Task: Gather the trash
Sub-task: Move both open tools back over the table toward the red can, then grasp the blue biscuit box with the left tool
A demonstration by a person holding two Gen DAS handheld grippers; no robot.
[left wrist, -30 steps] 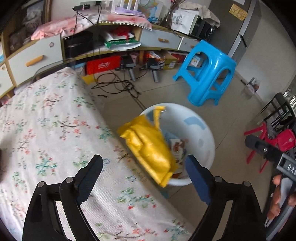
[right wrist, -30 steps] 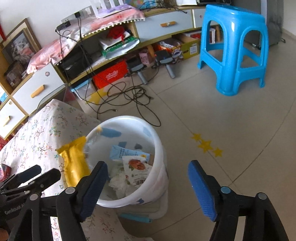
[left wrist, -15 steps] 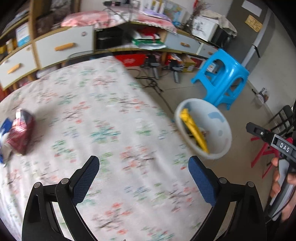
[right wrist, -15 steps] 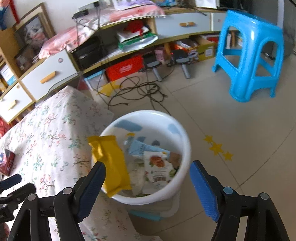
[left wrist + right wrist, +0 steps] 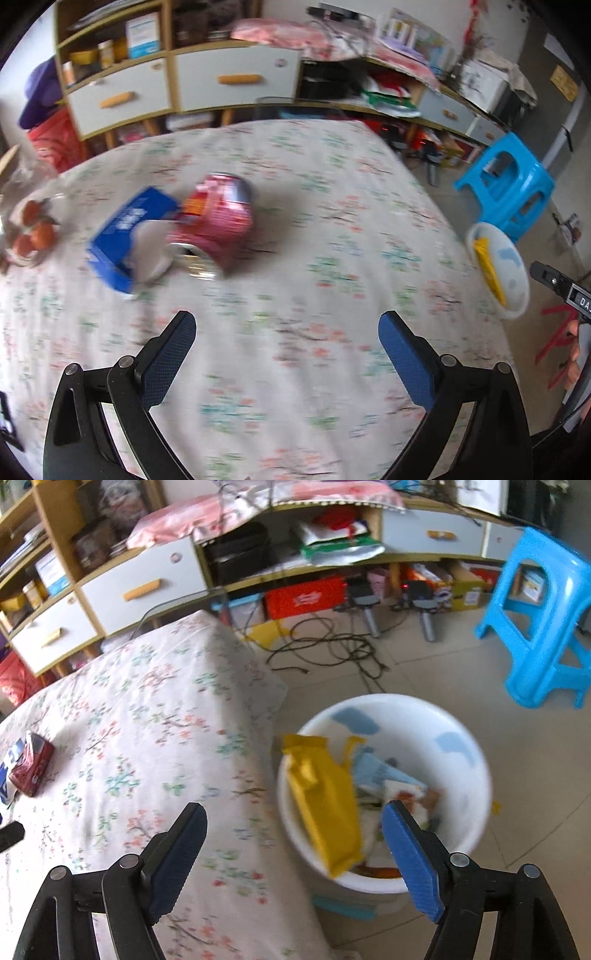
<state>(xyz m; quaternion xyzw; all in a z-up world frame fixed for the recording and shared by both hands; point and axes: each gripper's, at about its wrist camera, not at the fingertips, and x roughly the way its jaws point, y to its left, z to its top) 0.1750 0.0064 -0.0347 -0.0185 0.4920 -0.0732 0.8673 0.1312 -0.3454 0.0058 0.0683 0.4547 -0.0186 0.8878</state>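
Observation:
A crushed red can (image 5: 216, 225) lies on the floral tablecloth (image 5: 295, 258) beside a blue carton (image 5: 125, 236). My left gripper (image 5: 286, 347) is open and empty, above the cloth a little short of them. The white trash bin (image 5: 461, 738) stands on the floor beside the table, holding a yellow packet (image 5: 325, 801) that leans over its rim, and other wrappers. My right gripper (image 5: 291, 845) is open and empty above the table edge and the bin. The can (image 5: 31, 766) shows far left in the right wrist view. The bin (image 5: 511, 273) shows at right in the left wrist view.
A bowl of oranges (image 5: 31, 232) sits at the table's left edge. A blue plastic stool (image 5: 543, 613) stands beyond the bin. Cables (image 5: 332, 646) lie on the floor before a low cabinet (image 5: 147, 583) with drawers and clutter.
My left gripper has swung left from the bin over the table, bringing the can and carton into view. My right gripper has drifted left, now above the table edge.

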